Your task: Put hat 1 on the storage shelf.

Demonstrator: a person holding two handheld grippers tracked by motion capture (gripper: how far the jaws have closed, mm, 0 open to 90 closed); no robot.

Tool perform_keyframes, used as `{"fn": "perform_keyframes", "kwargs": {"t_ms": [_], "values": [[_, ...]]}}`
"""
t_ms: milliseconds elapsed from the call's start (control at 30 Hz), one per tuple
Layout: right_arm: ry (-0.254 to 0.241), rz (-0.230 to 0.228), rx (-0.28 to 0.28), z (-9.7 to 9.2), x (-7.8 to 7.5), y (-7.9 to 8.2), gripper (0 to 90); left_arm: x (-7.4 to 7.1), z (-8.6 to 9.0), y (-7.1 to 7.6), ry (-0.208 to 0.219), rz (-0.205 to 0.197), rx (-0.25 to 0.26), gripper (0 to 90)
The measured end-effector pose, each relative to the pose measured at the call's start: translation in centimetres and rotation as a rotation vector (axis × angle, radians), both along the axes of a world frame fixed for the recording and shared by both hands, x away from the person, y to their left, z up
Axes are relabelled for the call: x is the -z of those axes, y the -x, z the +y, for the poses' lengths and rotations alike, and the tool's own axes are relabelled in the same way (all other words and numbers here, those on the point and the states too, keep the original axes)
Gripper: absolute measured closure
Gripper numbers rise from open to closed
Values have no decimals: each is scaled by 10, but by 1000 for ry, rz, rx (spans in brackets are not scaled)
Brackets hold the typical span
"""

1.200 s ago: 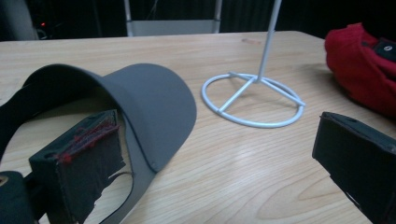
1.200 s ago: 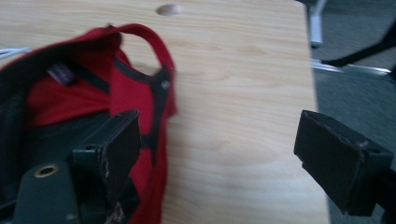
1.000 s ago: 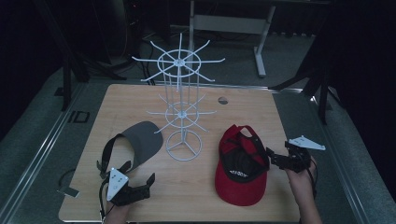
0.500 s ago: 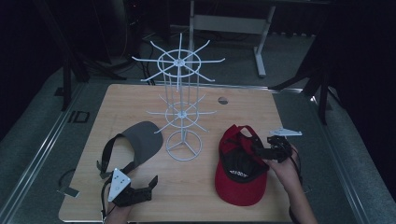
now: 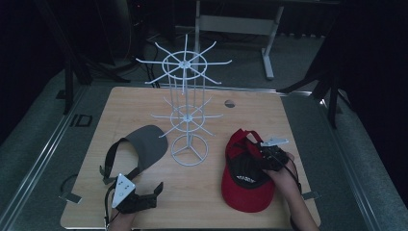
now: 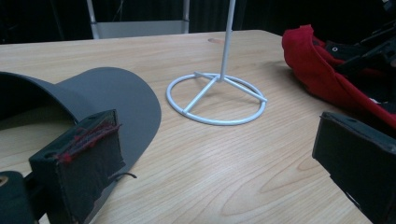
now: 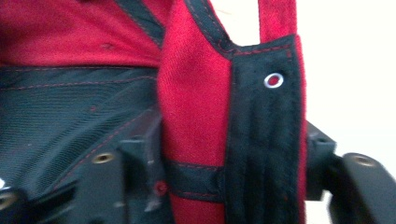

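Observation:
A red cap (image 5: pixel 248 192) with a black lining lies upside down at the table's right. My right gripper (image 5: pixel 262 153) reaches into its rear edge from the right. In the right gripper view the cap's red wall and black strap band (image 7: pixel 261 140) fill the gap of that gripper (image 7: pixel 231 154); its jaws have just been closing and now touch the fabric on both sides. A grey visor (image 5: pixel 146 144) lies at the left. My left gripper (image 5: pixel 153 196) rests open near the front edge, with bare wood between its jaws (image 6: pixel 215 154) and the visor's brim (image 6: pixel 116 93) beside one pad.
A white wire hook rack (image 5: pixel 185 115) stands mid-table, between visor and cap, its ring base (image 6: pixel 217 100) ahead of the left gripper. The wooden table (image 5: pixel 120 106) has a small round hole cover (image 5: pixel 230 103) at the back. Dark stands and floor surround it.
My right gripper has moved left and down onto the cap's rear edge, and its jaws have narrowed around the fabric. The left gripper has stayed in place.

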State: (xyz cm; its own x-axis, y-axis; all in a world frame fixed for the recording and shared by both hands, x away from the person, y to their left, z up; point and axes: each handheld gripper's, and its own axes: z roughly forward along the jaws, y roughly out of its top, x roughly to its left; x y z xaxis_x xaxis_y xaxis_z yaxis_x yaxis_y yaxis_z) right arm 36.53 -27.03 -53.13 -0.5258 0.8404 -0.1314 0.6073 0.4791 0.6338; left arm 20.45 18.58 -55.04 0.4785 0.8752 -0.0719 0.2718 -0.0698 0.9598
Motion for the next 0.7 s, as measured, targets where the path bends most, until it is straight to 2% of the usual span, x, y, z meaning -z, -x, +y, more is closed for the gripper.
{"fn": "perform_keyframes", "kwargs": {"t_ms": [33, 200, 267, 400, 433, 500, 533, 600, 633, 700], "values": [[-1, 10, -5, 1, 1, 0, 485, 0, 0, 0, 3, 2, 3, 17], [28, 14, -4, 3, 2, 0, 580, 0, -2, 0, -5, 5, 11, 18], [23, 20, 3, 2, 3, 0, 674, 0, -1, 0, -5, 5, 14, 17], [33, 23, -7, 2, 8, 0, 719, 0, -1, -1, 0, 16, 25, 17], [19, 15, -8, 1, 9, 0, 724, 0, 0, -1, 13, 28, 41, 17], [18, 14, -9, 1, 9, 0, 739, -1, 1, -2, 56, 66, 87, 18], [23, 13, -12, 1, 9, -1, 753, -1, -1, -3, 62, 87, 116, 17], [24, 17, -6, 1, 9, -1, 783, 0, -3, -3, 52, 89, 127, 18], [22, 28, 10, 1, 7, -2, 826, 1, -6, -4, 27, 100, 156, 17], [12, 38, 20, 0, 6, -2, 834, 2, -8, -4, 24, 107, 164, 17]]}}
